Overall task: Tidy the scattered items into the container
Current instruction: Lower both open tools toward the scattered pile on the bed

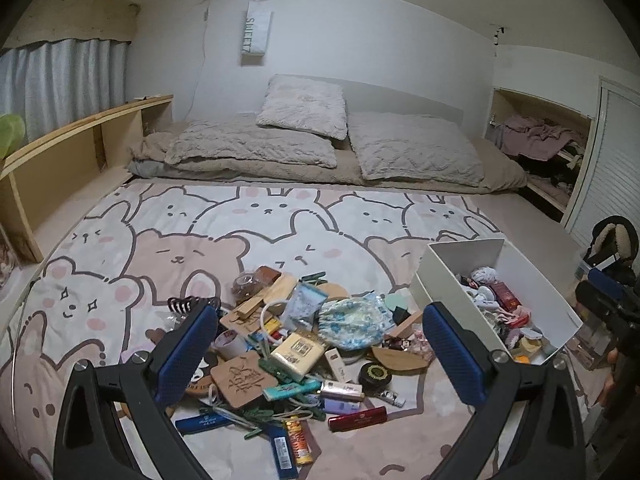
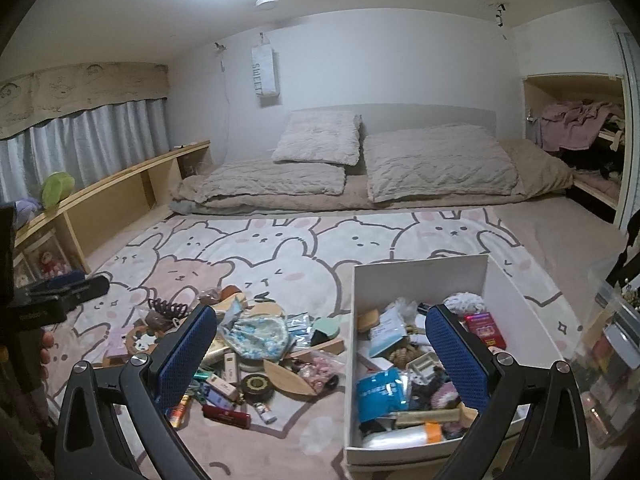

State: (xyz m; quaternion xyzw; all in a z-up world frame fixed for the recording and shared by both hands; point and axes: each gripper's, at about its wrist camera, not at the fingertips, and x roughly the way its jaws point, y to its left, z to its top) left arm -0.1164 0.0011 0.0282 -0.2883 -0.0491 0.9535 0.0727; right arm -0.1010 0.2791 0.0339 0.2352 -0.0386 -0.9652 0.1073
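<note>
White rectangular container (image 2: 420, 276): part-filled, beside heap of small mixed items (image 1: 304, 344) for short transfers; left gripper (image 1: 320, 344), right gripper (image 2: 320, 344): wide apart, empty

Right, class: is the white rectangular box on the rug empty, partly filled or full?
Partly filled. The white rectangular box holds a jumble of small items over its floor, yet its inner walls stand bare above them.

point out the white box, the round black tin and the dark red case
white box (image 2: 420, 276), right wrist view, far inner wall
round black tin (image 2: 258, 385), right wrist view, lid centre
dark red case (image 1: 357, 418), left wrist view, middle
</note>
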